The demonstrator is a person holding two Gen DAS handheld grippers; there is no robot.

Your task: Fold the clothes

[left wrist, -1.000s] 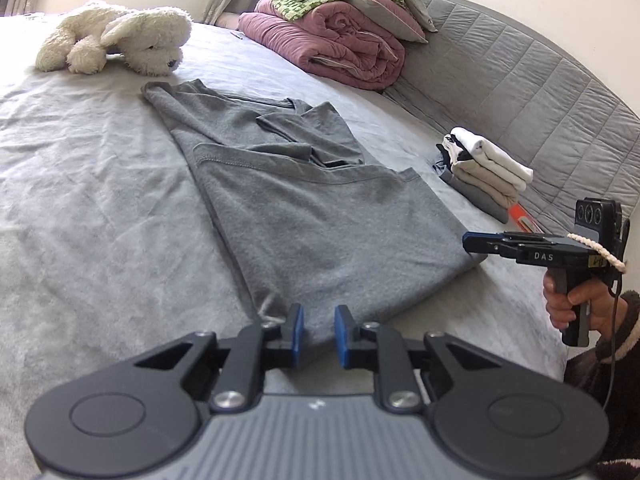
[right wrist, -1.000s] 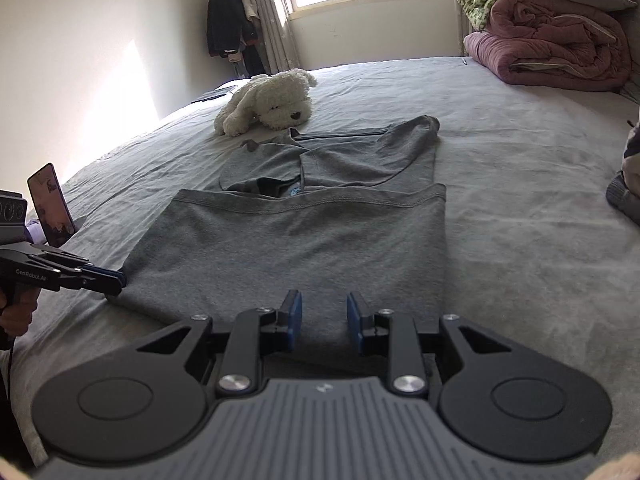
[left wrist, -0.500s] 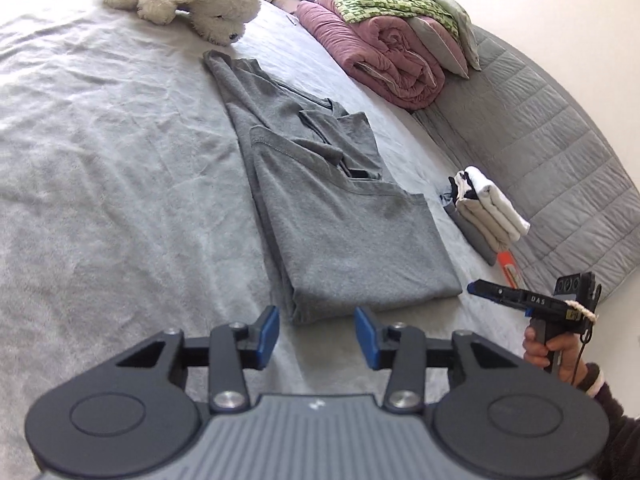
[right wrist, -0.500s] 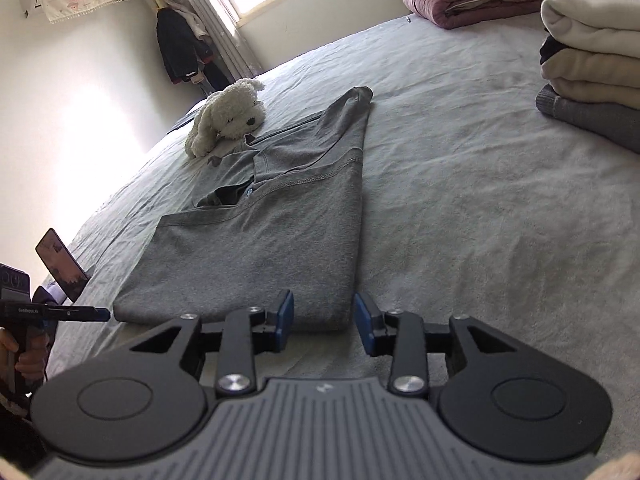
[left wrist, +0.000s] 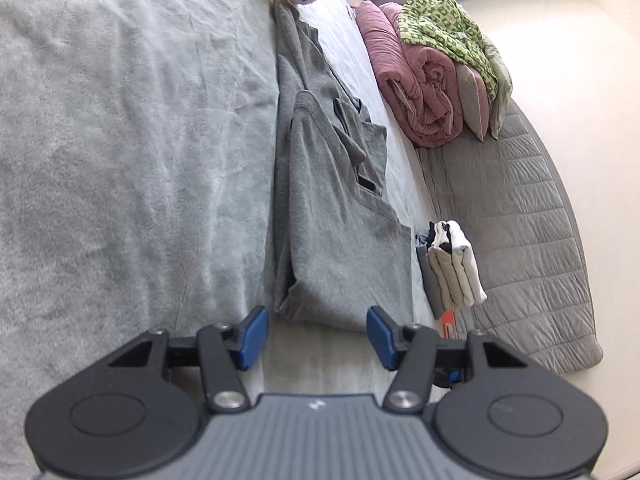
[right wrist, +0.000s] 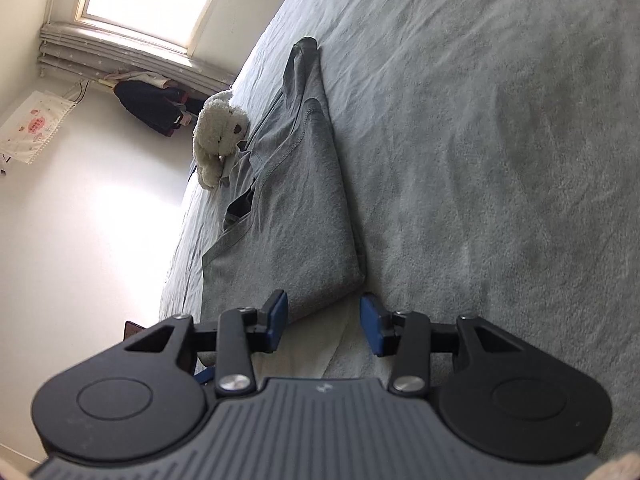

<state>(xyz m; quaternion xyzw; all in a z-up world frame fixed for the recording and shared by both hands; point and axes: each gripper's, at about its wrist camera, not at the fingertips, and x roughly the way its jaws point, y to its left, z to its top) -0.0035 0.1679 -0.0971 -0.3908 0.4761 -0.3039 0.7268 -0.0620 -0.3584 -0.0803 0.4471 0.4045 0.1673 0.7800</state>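
Note:
A grey T-shirt (left wrist: pixel 332 220), folded lengthwise into a long strip, lies on the grey bed sheet (left wrist: pixel 120 160). In the left wrist view my left gripper (left wrist: pixel 316 334) sits just short of the shirt's near end, rolled onto its side. Its jaws are opening and nothing is between the blue pads. In the right wrist view the same T-shirt (right wrist: pixel 296 216) runs away from my right gripper (right wrist: pixel 324 326), which stands open at the near corner. The cloth edge lies just ahead of its pads, not pinched.
A stack of folded clothes (left wrist: pixel 452 268) lies right of the shirt beside a quilted grey headboard (left wrist: pixel 512 216). Rolled pink bedding (left wrist: pixel 416 88) with a green cloth sits beyond. A white plush dog (right wrist: pixel 218 136) rests at the shirt's far end, under a window (right wrist: pixel 152 0).
Both grippers rolled sideways, sank toward the bed and came close to the shirt's near end. Both sets of jaws widened. The right gripper is no longer seen in the left view.

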